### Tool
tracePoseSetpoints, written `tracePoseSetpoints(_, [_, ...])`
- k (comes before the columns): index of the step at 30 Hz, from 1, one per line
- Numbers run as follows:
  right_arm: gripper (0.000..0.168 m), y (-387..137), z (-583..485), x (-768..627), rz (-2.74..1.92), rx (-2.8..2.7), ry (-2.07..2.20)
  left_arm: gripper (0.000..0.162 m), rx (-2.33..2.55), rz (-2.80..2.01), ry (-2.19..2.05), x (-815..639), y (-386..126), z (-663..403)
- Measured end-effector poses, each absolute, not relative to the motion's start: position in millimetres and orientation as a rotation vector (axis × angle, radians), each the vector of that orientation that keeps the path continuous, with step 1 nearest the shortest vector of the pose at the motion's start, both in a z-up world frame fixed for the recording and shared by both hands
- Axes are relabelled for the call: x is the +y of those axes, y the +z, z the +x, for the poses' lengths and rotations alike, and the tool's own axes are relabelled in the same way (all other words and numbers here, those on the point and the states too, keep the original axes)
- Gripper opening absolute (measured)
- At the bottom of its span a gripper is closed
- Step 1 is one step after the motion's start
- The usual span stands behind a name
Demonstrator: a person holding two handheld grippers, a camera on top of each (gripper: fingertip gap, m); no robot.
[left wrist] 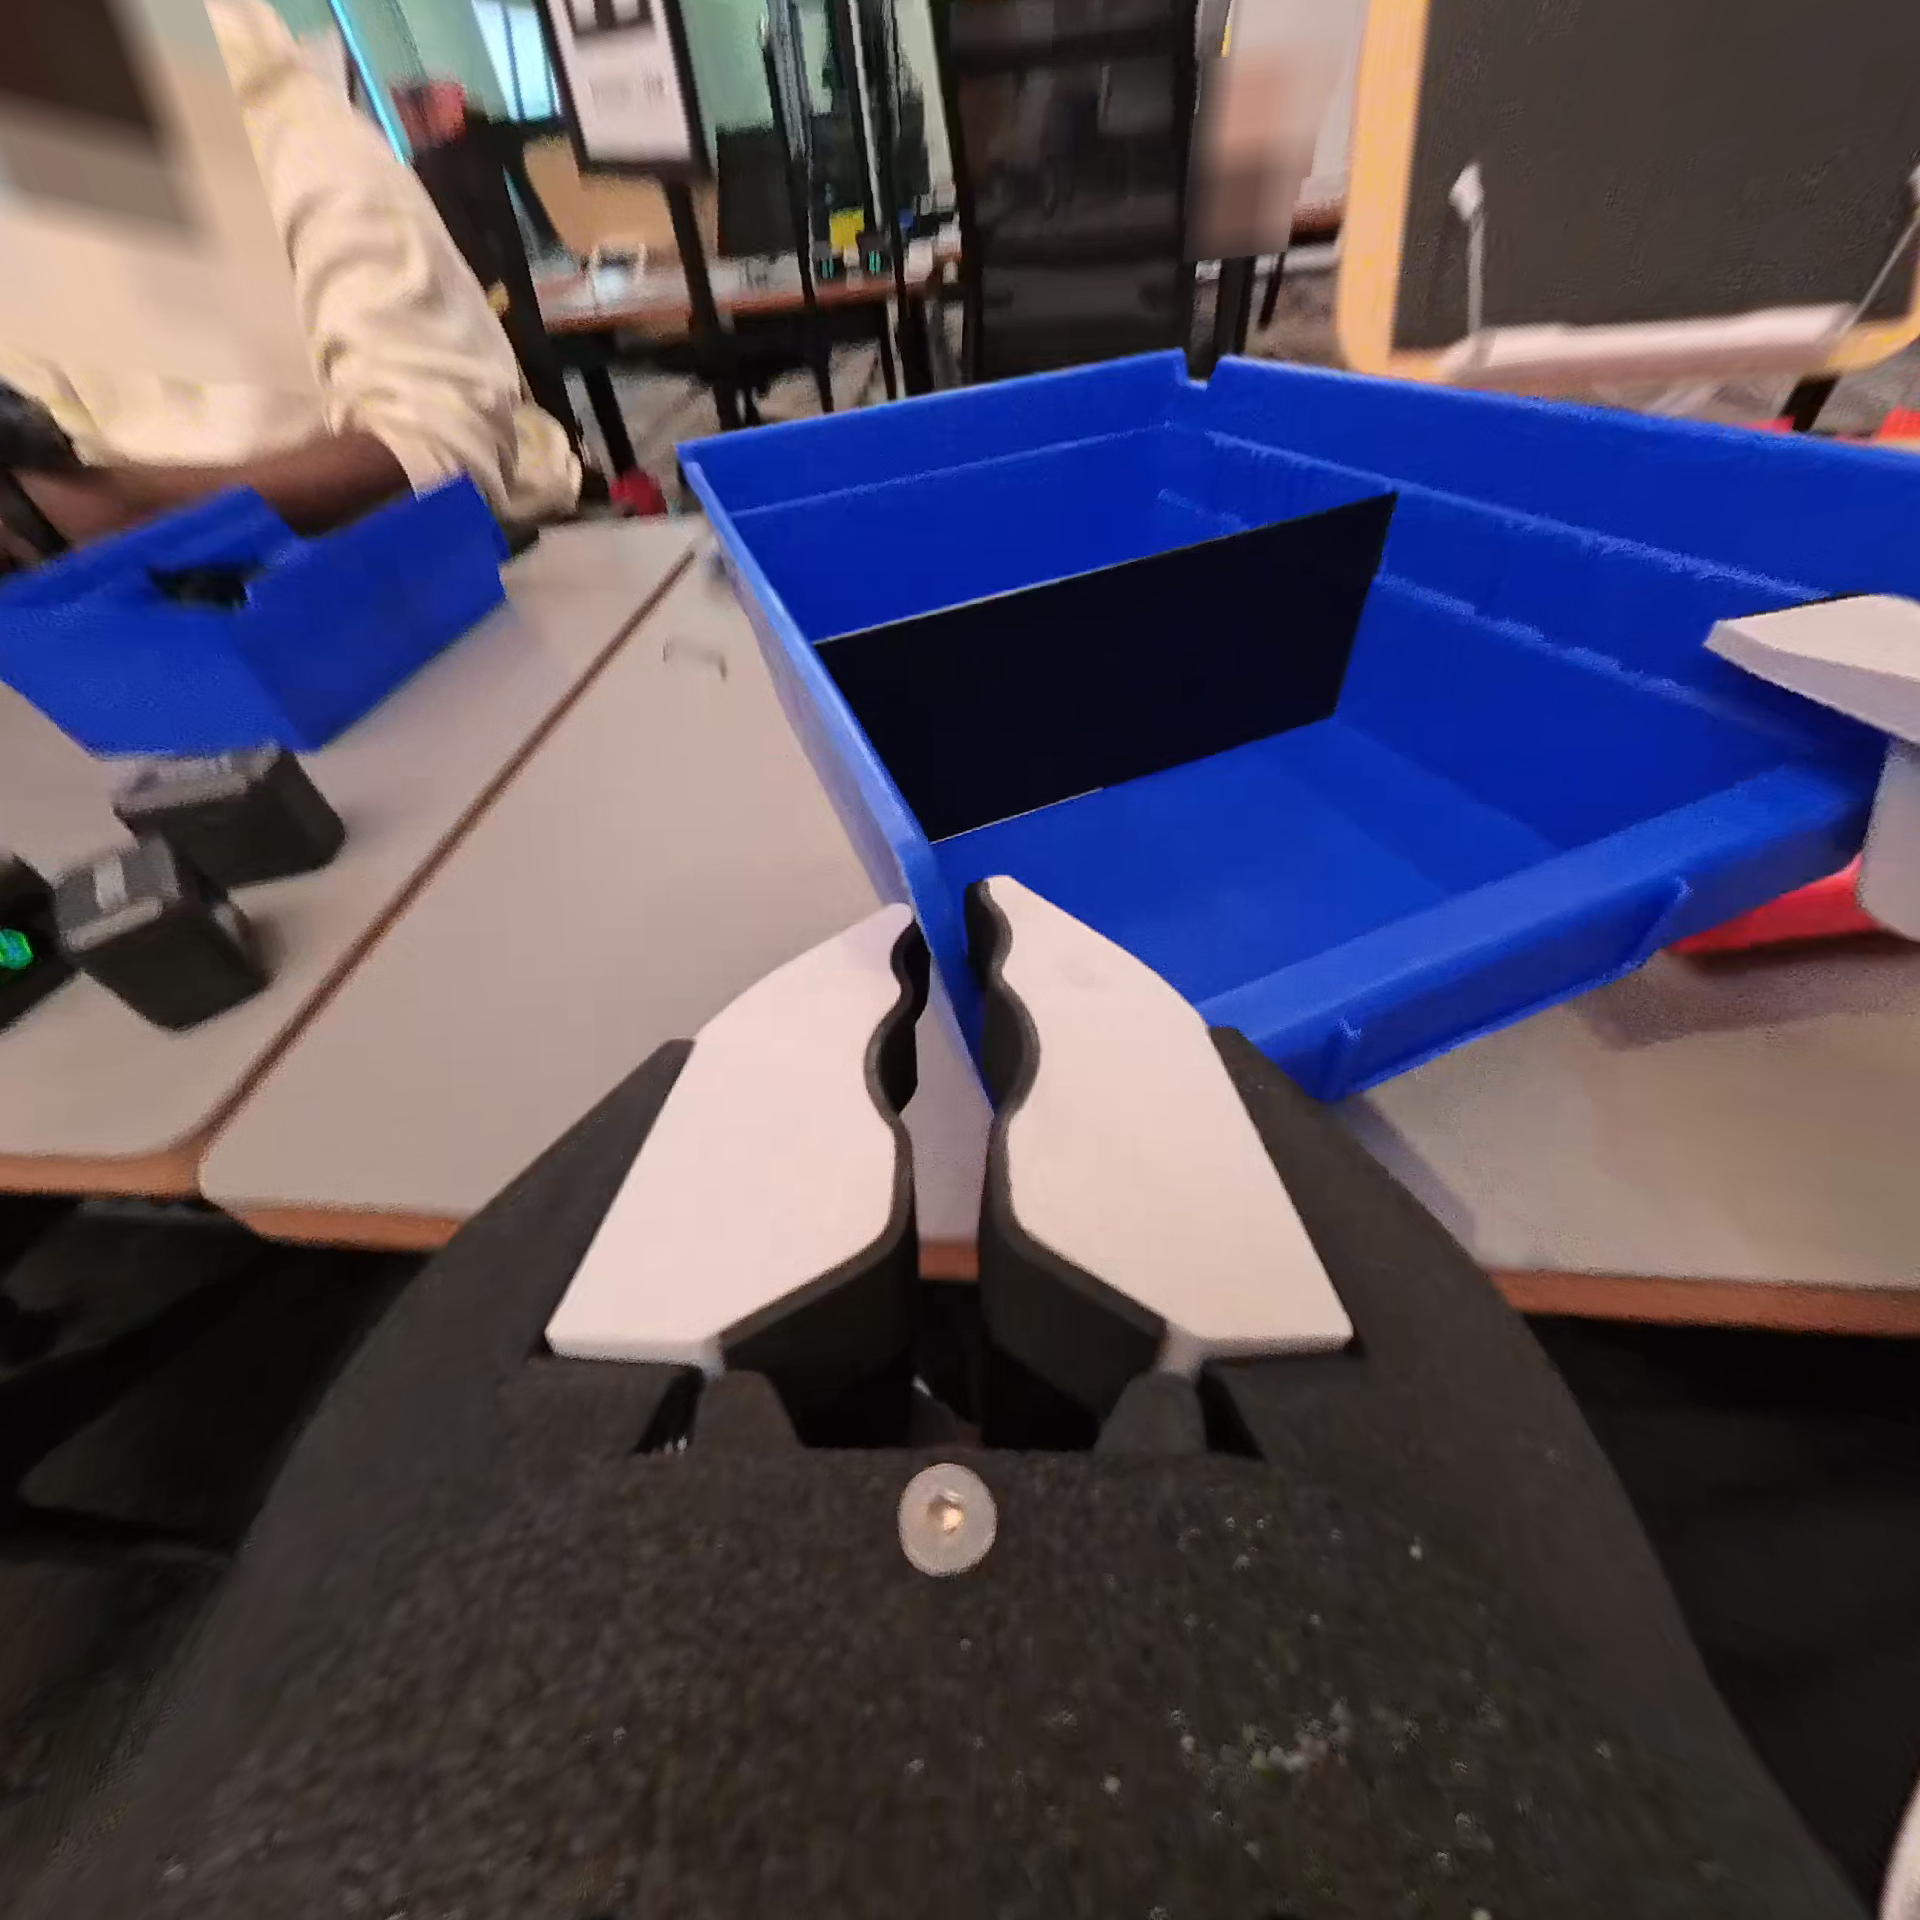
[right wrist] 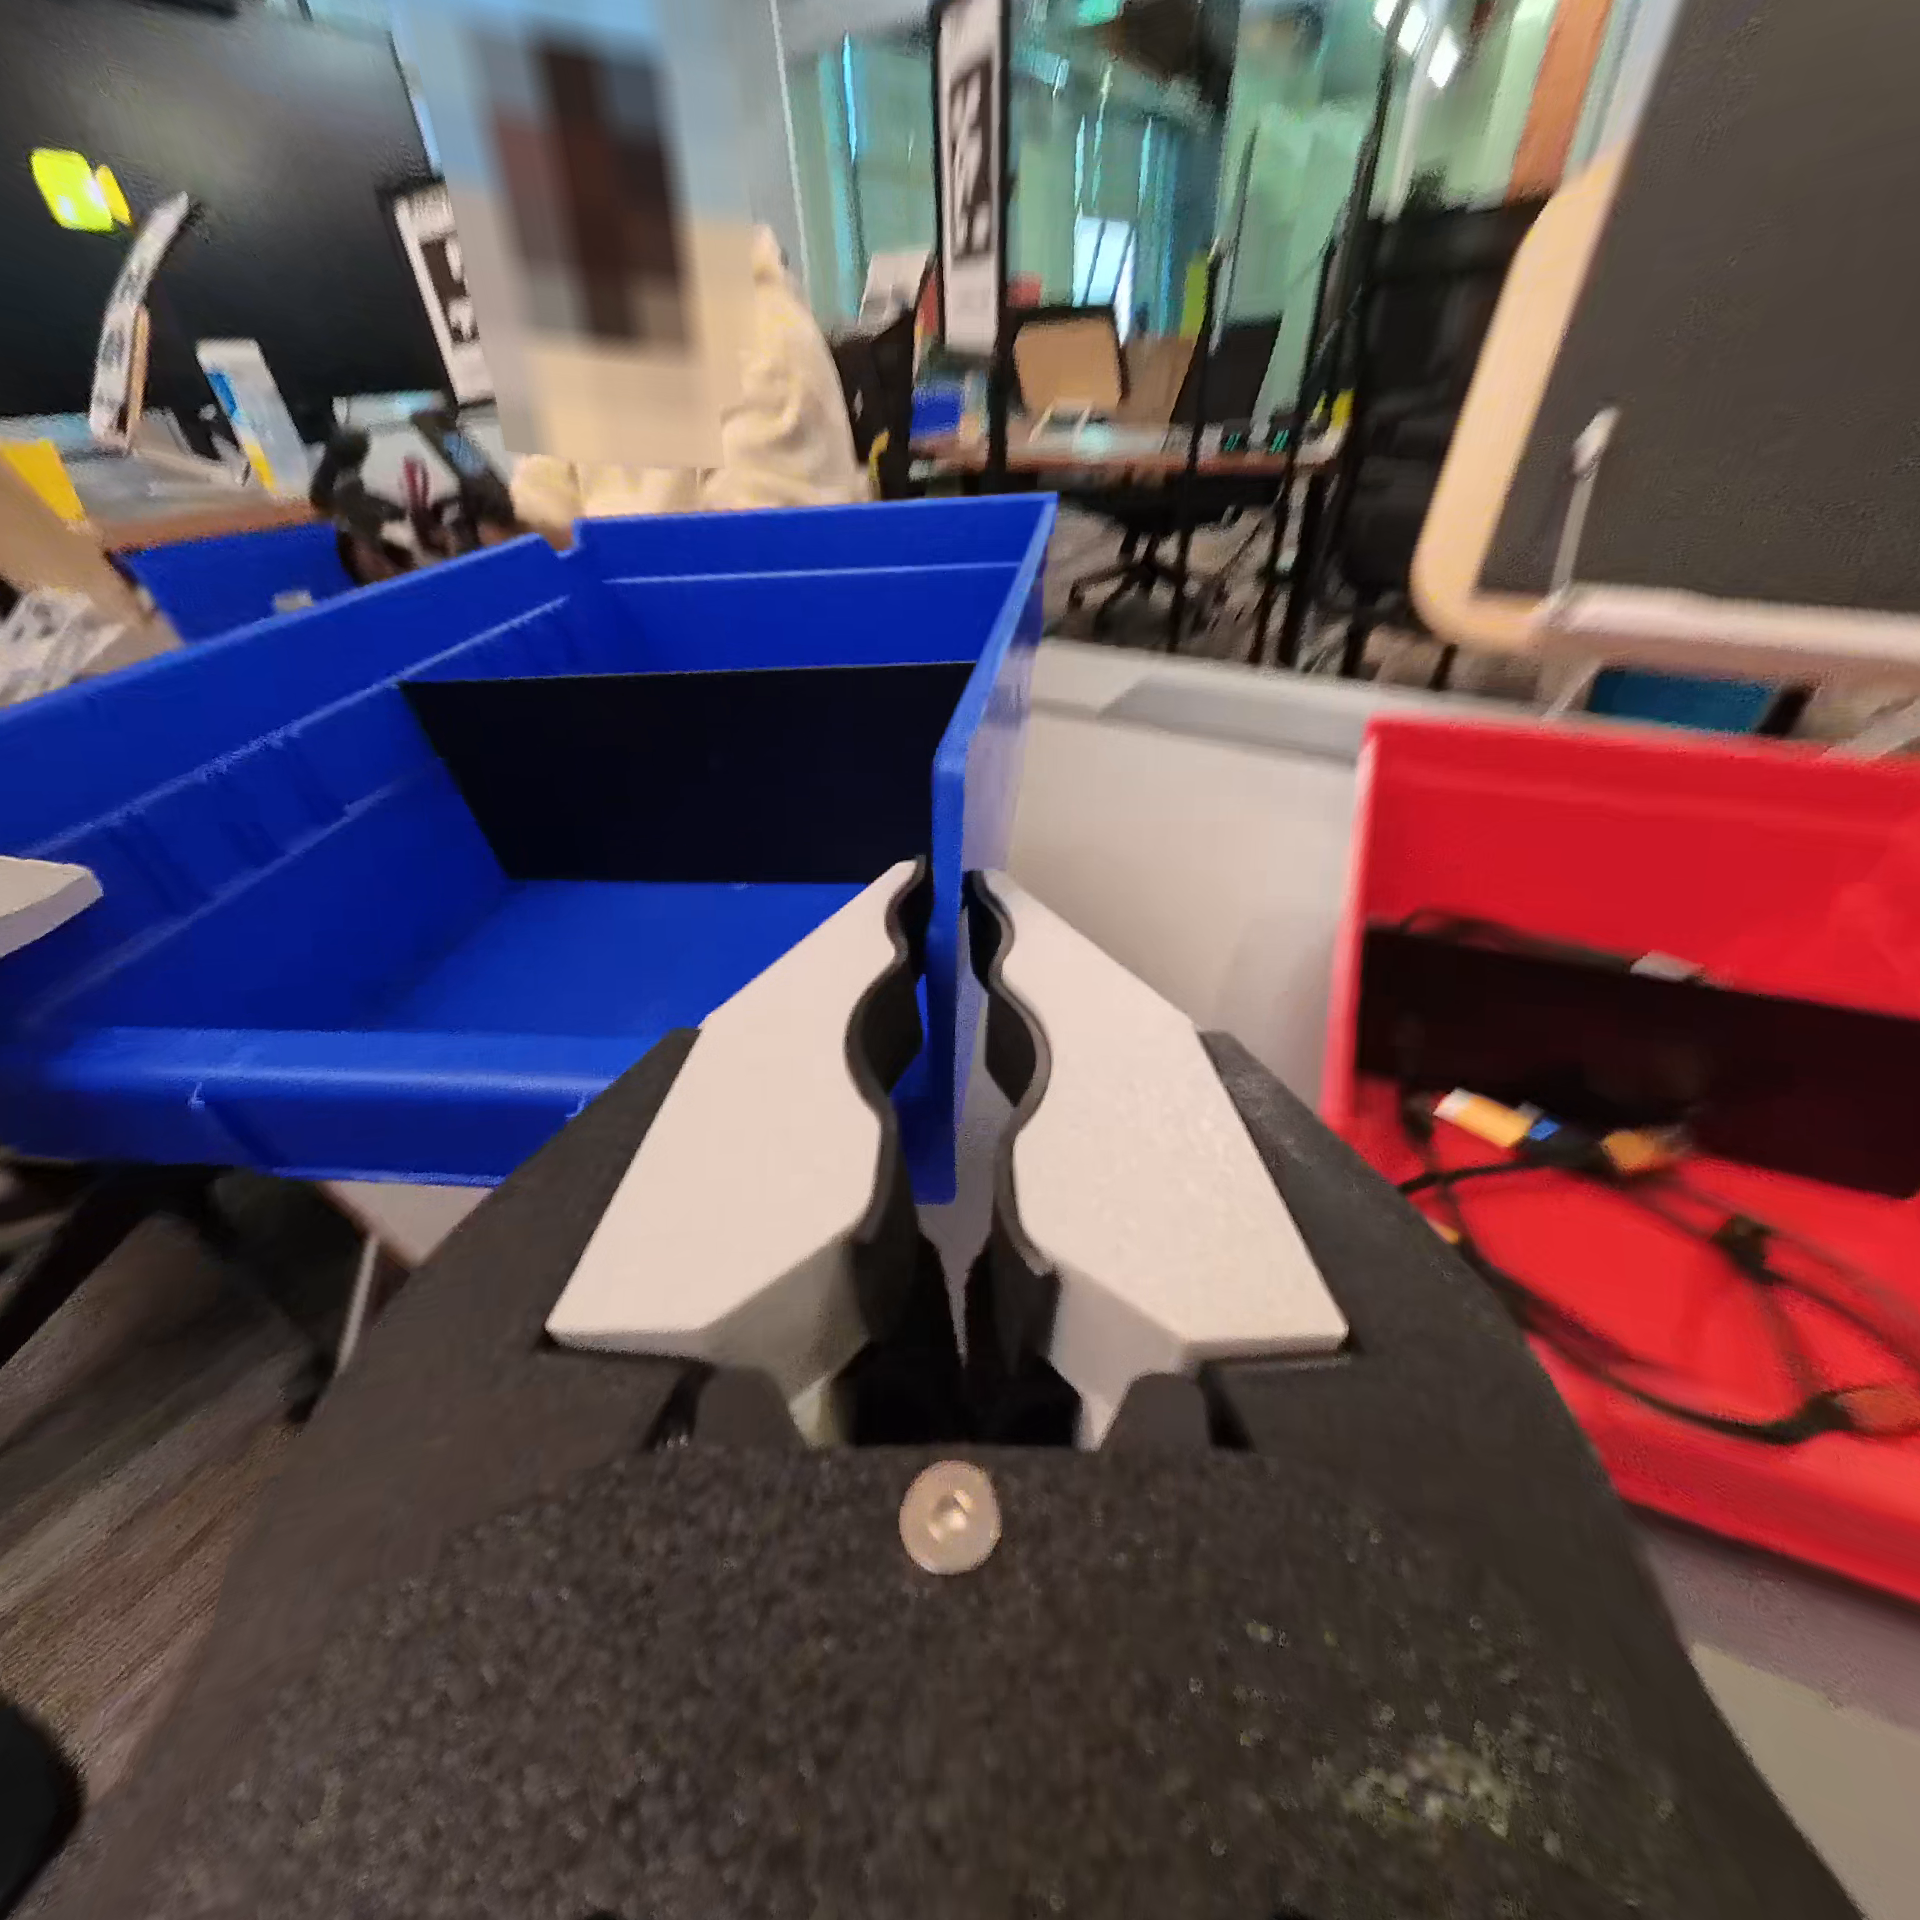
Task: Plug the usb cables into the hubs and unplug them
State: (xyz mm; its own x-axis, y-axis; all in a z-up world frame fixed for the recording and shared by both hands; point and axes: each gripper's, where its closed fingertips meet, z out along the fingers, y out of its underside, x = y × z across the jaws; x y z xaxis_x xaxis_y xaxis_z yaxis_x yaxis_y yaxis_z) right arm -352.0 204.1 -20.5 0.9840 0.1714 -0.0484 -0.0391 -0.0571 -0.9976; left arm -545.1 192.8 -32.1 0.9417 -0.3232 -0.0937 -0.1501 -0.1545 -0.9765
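Observation:
A large blue bin (left wrist: 1351, 852) with a black divider (left wrist: 1091, 665) across it sits in front of both grippers. My left gripper (left wrist: 945, 914) is shut on the bin's left side wall near the front corner, with both pads pressing on the wall. My right gripper (right wrist: 943, 883) is shut on the bin's (right wrist: 571, 956) right side wall, one finger inside and one outside. The divider (right wrist: 707, 769) also shows in the right wrist view. The right gripper's finger (left wrist: 1818, 665) shows at the bin's far side in the left wrist view. The left gripper's finger (right wrist: 31, 899) shows at the left edge of the right wrist view.
The bin is over a grey table (left wrist: 571, 883). A smaller blue bin (left wrist: 260, 623) and black blocks (left wrist: 197, 883) are at the left, by a person's sleeve (left wrist: 395, 291). A red bin (right wrist: 1662, 852) with a black box and cables stands to the right. About 20 cm separates my left fingertips from my right.

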Motion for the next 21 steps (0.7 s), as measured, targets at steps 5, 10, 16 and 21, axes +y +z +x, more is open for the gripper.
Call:
tracePoseSetpoints(5, [0.003,69.3,-263.8,183.4,-1.414,-0.011,0.000,0.007,0.435,-1.537,-0.223,197.9,47.4,-462.5])
tracePoseSetpoints(10, [0.003,105.1,-110.5,153.3,-1.359,0.166,-0.195,0.009,0.605,-1.409,-0.291,196.3,82.7,-309.8])
tracePoseSetpoints(16, [0.003,45.8,100.2,106.0,-1.499,0.487,-0.297,0.008,0.805,-1.435,-0.389,179.1,59.2,-92.7])
tracePoseSetpoints(21, [0.003,-55.1,211.8,74.2,-1.690,0.610,-0.208,0.007,0.909,-1.541,-0.408,158.0,-32.8,34.5])
